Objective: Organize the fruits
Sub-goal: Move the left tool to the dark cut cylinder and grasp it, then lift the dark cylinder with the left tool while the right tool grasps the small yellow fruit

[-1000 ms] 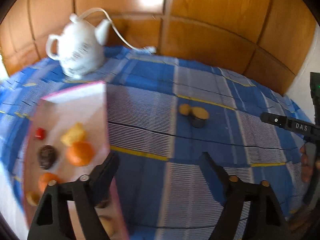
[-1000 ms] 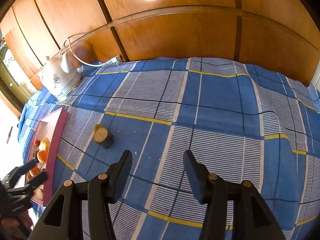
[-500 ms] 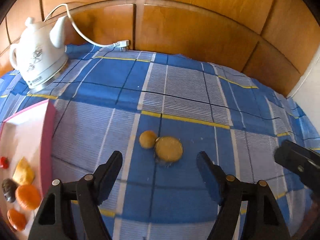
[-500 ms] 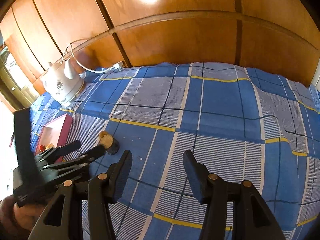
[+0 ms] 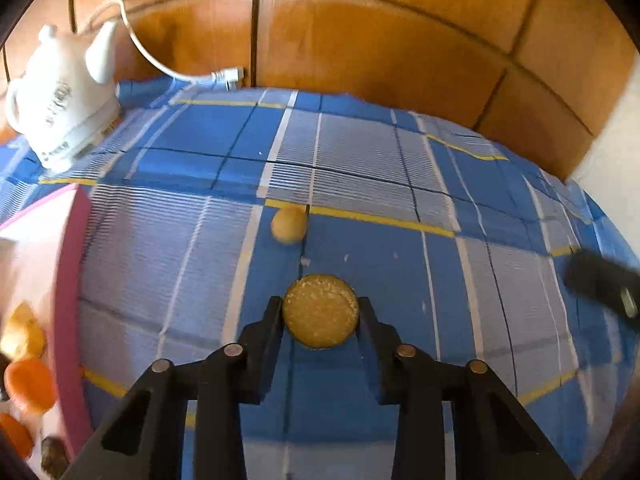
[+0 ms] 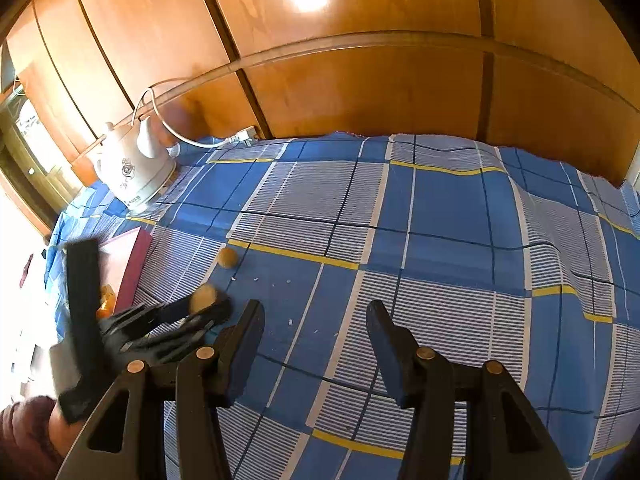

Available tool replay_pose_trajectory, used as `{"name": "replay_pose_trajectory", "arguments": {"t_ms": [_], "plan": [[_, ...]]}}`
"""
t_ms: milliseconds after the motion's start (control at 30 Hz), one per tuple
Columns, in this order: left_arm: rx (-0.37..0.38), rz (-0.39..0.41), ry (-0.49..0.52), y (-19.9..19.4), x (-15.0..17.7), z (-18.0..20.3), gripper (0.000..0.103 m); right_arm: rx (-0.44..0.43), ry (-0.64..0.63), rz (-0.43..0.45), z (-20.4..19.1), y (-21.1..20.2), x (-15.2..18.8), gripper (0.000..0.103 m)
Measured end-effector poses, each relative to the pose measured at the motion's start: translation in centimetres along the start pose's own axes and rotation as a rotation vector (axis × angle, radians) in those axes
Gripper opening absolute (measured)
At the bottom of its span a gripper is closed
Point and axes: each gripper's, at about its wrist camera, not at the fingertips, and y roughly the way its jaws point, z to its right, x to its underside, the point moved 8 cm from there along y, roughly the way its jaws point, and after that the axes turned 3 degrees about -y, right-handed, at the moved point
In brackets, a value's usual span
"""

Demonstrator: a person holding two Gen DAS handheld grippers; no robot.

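The left gripper [image 5: 320, 312] is closing its jaws on a round fruit piece [image 5: 320, 311] with a dark rind and a flat, grainy yellow cut face, its pads touching both sides as it sits on the blue checked cloth [image 5: 360, 152]. One small tan ball [image 5: 289, 224] lies just beyond it, and a pink tray [image 5: 68, 264] at the left holds several orange and yellow fruits, blurred beyond counting. The right gripper [image 6: 316, 340] hangs unclenched over bare cloth, holding nothing; one white kettle [image 5: 60, 108] stands at the back.
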Motion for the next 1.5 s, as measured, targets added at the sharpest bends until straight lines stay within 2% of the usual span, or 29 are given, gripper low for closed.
{"name": "replay_pose_trajectory", "arguments": {"t_ms": [133,233,267,333,567,733,833,1100,1400,1467,1500], "plan": [[-0.014,0.055,0.01,-2.1,3.0,-1.1,0.036,0.003,-0.018,-0.014,-0.3,0.3,0.4,0.054],[-0.031,0.078,0.023,-1.7,5.1,-2.0,0.036,0.008,-0.032,-0.021,-0.5,0.6,0.7,0.054],[-0.037,0.121,0.048,-1.9,5.2,-1.9,0.037,0.014,-0.038,-0.024,-0.6,0.8,0.8,0.054],[-0.064,0.14,0.079,-1.7,5.4,-1.7,0.038,0.023,-0.04,-0.025,-0.5,0.9,0.9,0.054],[-0.047,0.144,0.063,-1.5,5.4,-1.9,0.038,0.013,-0.066,-0.045,-1.3,1.6,1.6,0.054],[-0.023,0.149,0.055,-1.3,5.3,-2.1,0.038,-0.046,-0.08,-0.076,-2.7,2.6,2.4,0.054],[-0.013,0.148,0.068,-1.3,5.4,-1.9,0.042,-0.058,-0.09,-0.103,-3.5,3.4,2.4,0.054],[0.021,0.145,0.076,-1.4,5.4,-1.5,0.053,-0.081,-0.154,-0.131,-6.3,7.9,-1.4,0.054],[0.059,0.148,0.062,-1.4,5.3,-1.6,0.057,-0.032,-0.243,-0.183,-7.8,13.6,-4.2,0.053],[0.063,0.148,0.063,-1.4,5.3,-1.6,0.058,-0.025,-0.258,-0.216,-7.9,14.9,-4.0,0.051],[0.065,0.148,0.064,-1.4,5.4,-1.5,0.058,-0.017,-0.264,-0.233,-7.9,15.3,-3.8,0.04]]}}
